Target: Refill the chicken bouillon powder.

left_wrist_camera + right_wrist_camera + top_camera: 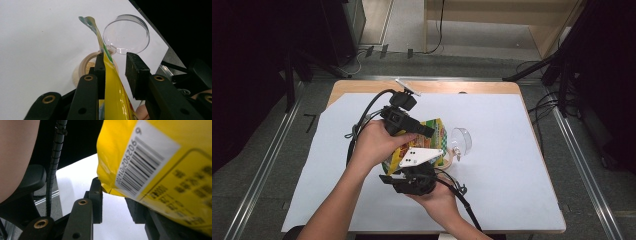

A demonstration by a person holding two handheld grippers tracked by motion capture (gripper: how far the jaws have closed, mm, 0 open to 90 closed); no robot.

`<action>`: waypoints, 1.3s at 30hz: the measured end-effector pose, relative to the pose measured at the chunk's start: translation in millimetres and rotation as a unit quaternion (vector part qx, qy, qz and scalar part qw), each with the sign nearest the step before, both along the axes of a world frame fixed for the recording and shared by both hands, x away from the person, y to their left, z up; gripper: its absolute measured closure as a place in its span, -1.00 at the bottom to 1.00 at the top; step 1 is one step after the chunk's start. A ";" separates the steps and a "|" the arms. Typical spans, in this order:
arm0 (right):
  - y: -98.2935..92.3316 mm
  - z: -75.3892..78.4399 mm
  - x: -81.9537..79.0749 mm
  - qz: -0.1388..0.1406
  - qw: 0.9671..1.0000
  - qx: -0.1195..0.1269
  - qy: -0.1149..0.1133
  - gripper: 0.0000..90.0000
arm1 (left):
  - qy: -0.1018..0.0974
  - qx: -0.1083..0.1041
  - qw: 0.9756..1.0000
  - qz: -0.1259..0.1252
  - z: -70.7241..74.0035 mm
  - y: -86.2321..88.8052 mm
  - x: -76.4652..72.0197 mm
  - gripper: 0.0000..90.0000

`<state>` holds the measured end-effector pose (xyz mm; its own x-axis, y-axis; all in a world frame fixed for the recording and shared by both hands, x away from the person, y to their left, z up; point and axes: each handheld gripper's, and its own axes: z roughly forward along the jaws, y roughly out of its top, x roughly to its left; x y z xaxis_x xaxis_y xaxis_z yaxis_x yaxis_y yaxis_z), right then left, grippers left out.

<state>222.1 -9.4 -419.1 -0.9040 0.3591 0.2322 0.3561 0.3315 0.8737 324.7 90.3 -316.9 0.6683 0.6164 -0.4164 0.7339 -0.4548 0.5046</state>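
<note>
A yellow snack bag [435, 131] is held up tilted between both hands over the middle of the table. In the left gripper view its flat yellow edge [112, 90] runs up between the jaws of my left gripper [115, 62], lying against one pad with a clear gap to the other. The bag's torn top hangs above a small beige jar [83, 68] with pale grains in it. My right gripper [113, 192] has the bag's barcode end [150, 162] across its fingertips; the bag hides one jaw. In the high view my left gripper [426, 131] is above the bag and my right gripper [412, 174] below it.
A clear plastic dome lid [461, 140] lies right of the bag, close to the jar [451, 158]. A white sheet [512, 150] covers the wooden tabletop [362, 86]. Black cables trail from both grippers. Dark stands and floor cables surround the table.
</note>
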 end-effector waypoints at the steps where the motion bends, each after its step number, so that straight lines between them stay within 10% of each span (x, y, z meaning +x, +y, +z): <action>1: 0.0 0.0 0.0 0.000 1.000 0.000 0.000 0.54 | 0.000 0.000 1.000 0.000 0.0 0.0 0.0 0.59; 39: 4.8 2.9 10.5 -0.002 1.000 -0.001 0.011 0.54 | 0.022 0.010 1.000 0.004 -3.9 3.9 17.9 0.78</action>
